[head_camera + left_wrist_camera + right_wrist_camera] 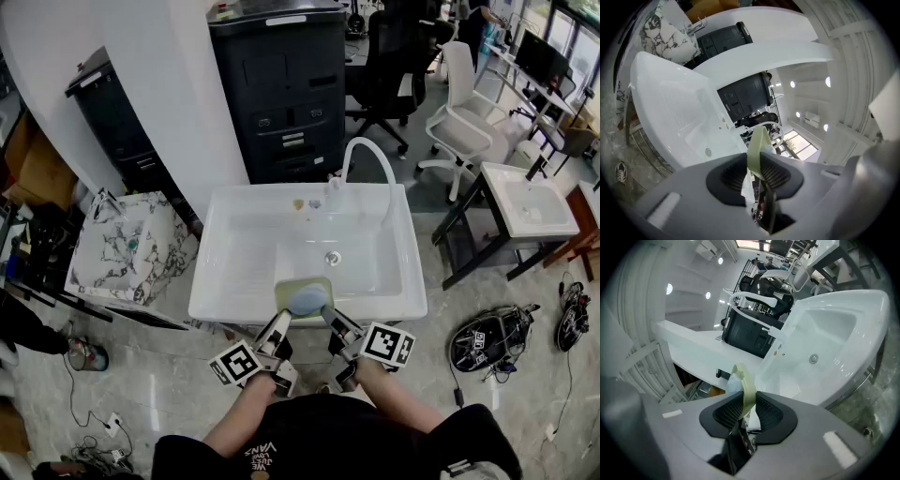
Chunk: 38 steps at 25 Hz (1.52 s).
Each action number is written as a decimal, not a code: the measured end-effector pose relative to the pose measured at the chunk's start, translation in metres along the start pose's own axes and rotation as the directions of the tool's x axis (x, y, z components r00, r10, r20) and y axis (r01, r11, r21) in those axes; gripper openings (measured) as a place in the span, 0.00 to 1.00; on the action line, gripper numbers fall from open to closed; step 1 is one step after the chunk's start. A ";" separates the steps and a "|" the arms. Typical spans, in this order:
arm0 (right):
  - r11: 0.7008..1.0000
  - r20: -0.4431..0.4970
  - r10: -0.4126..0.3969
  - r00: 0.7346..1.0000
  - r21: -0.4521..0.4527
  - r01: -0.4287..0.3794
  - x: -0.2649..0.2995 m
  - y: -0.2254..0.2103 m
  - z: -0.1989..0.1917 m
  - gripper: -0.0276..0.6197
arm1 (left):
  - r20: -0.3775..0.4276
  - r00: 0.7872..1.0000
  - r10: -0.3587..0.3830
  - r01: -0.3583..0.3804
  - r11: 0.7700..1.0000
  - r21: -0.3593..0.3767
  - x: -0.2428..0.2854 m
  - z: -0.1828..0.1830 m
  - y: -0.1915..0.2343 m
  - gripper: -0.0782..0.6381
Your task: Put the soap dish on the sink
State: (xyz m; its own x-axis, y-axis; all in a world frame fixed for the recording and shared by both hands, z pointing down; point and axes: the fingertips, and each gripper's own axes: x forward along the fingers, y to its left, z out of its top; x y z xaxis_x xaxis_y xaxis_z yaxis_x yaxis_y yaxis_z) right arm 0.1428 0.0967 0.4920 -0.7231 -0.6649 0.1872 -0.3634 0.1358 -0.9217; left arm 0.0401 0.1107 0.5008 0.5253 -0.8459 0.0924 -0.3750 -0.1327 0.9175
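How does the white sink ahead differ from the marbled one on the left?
The white sink is plain and wider; the marbled sink is black-veined and smaller. The white sink has a tall curved white faucet, the marbled sink a small metal tap. Both are rectangular.

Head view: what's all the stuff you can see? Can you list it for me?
soap dish: one, pale green, over the big sink's front rim
soap: one, pale blue, in the soap dish
big sink: one, white, middle
tap: one, white, curved, at the big sink's back
marbled sink: one, white with dark veins, left
small sink: one, white, right
cabinet: one, black, behind the big sink
white chair: one, top right
black chair: one, top right
left gripper: one, grey, shut on the dish's left edge
right gripper: one, grey, shut on its right edge
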 end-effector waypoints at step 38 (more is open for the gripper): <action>0.994 0.229 -0.097 0.969 0.078 0.081 0.139 0.018 -0.005 0.16 | -0.199 0.977 -0.076 0.071 0.997 -0.034 0.036 0.137 0.068 0.30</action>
State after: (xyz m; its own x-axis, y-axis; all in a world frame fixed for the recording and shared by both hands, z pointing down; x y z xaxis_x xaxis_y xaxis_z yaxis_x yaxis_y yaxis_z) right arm 0.0330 0.0107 0.5025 -0.5306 -0.8254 0.1928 -0.3739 0.0238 -0.9272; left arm -0.0711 0.0009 0.5136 0.6941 -0.7133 0.0973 -0.3108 -0.1751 0.9342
